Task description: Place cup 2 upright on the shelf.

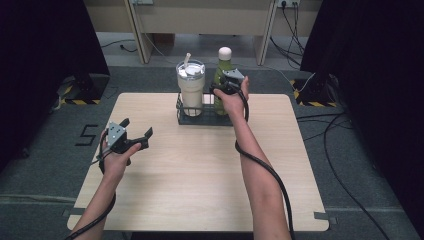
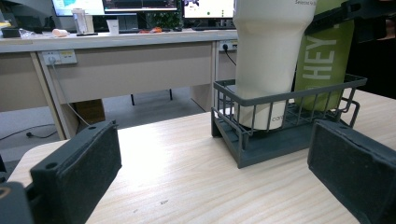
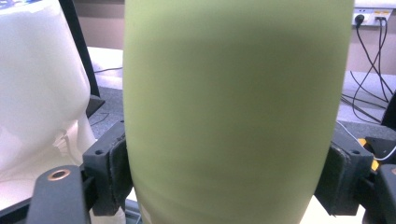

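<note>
Clamping the green bottle [image 1: 223, 70] from both sides, the right tool [image 1: 229, 86] has one pad pressed against each flank of the bottle's body, as the right gripper view shows, where the green bottle [image 3: 236, 112] sits squarely between the two black pads. That bottle stands upright in the dark wire basket [image 1: 186, 119] at about twelve o'clock on the wooden surface [image 1: 200, 175], near the far edge. Just beside it, at its nine o'clock in the same basket, stands a cream tumbler [image 1: 191, 90] with a lid and a straw; the two vessels look to be touching or nearly so.

The left tool [image 1: 136, 129] is at about nine o'clock on the surface, well apart from the basket, its jaws spread wide with nothing between them. In the left gripper view the wire basket [image 2: 243, 149] lies ahead at roughly one o'clock, with the cream tumbler [image 2: 268, 60] and the green bottle [image 2: 324, 65] standing in it, white lettering showing on the bottle's side.
</note>
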Motion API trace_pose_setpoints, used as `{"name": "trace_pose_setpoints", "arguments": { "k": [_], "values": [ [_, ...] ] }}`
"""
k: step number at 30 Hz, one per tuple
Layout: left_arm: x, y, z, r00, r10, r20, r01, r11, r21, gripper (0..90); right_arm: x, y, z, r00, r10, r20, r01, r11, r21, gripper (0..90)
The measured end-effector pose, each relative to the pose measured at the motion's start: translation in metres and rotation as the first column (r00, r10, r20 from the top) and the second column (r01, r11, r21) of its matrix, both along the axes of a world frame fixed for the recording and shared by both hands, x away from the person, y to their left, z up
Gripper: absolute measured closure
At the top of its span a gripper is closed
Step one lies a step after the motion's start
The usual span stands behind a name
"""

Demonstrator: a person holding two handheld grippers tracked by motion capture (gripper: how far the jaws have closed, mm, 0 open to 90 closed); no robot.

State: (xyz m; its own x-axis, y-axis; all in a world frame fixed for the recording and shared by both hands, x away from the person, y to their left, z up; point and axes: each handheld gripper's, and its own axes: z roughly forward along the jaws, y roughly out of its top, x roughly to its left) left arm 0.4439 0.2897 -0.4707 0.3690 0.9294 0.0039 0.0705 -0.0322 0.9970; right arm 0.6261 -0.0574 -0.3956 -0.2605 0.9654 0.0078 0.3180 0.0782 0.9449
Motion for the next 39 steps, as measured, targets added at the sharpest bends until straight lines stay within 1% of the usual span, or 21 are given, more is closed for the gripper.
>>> {"name": "trace_pose_setpoints", "arguments": {
  "k": [6, 12, 14, 18, 19, 21, 23, 27, 28, 33, 39],
  "values": [
    [0.0, 0.0, 0.0, 1.0, -0.001, 0.0, 0.001, 1.0, 0.0, 1.9, 0.0, 0.0, -0.001, 0.9999, 0.008, 0.008, -0.008, 1.0, -0.004, 20.6],
    [0.0, 0.0, -0.001, 1.0, -0.001, -0.003, 0.001, 1.0, 0.004, 1.9, -0.002, -0.002, -0.003, 0.9998, 0.01, 0.015, -0.01, 1.0, 0.004, 20.2],
    [0.0, -0.001, -0.001, 1.0, -0.002, -0.003, 0.002, 1.0, 0.005, 1.9, -0.003, -0.002, -0.003, 0.9999, 0.013, 0.011, -0.014, 1.0, 0.007, 19.9],
    [0.0, -0.001, -0.001, 1.0, 0.001, -0.004, -0.001, 1.0, 0.006, 1.9, -0.004, -0.002, -0.004, 0.9997, 0.026, -0.002, -0.026, 0.999, 0.035, 17.1],
    [0.0, -0.001, -0.001, 1.0, 0.001, -0.004, -0.001, 1.0, 0.006, 1.9, -0.004, -0.002, -0.005, 0.9996, 0.03, -0.002, -0.03, 0.999, 0.034, 14.6],
    [0.0, -0.001, -0.001, 1.0, 0.001, -0.004, -0.001, 1.0, 0.006, 1.9, -0.006, -0.001, -0.006, 0.9991, 0.041, -0.007, -0.041, 0.999, 0.032, 14.1],
    [0.0, -0.001, -0.001, 1.0, 0.001, -0.004, -0.001, 1.0, 0.006, 1.9, -0.007, -0.001, -0.007, 0.9991, 0.042, -0.003, -0.042, 0.999, 0.029, 13.6],
    [0.0, -0.001, -0.001, 1.0, 0.001, -0.004, -0.001, 1.0, 0.006, 1.9, -0.009, -0.001, -0.009, 0.9986, 0.052, -0.01, -0.052, 0.999, 0.016, 12.3],
    [0.0, -0.001, -0.001, 1.0, 0.001, -0.004, -0.001, 1.0, 0.006, 1.9, -0.01, -0.001, -0.009, 0.9985, 0.053, -0.012, -0.053, 0.998, 0.022, 12.0],
    [0.0, -0.001, -0.001, 1.0, 0.002, -0.004, -0.002, 1.0, 0.006, 1.9, -0.015, -0.004, -0.006, 0.9984, 0.056, 0.002, -0.056, 0.998, 0.016, 11.3],
    [0.0, -0.002, -0.002, 1.0, 0.001, -0.005, -0.001, 1.0, 0.008, 1.9, -0.023, -0.008, -0.003, 0.9983, 0.057, 0.006, -0.057, 0.998, 0.012, 11.0]
  ]
}}
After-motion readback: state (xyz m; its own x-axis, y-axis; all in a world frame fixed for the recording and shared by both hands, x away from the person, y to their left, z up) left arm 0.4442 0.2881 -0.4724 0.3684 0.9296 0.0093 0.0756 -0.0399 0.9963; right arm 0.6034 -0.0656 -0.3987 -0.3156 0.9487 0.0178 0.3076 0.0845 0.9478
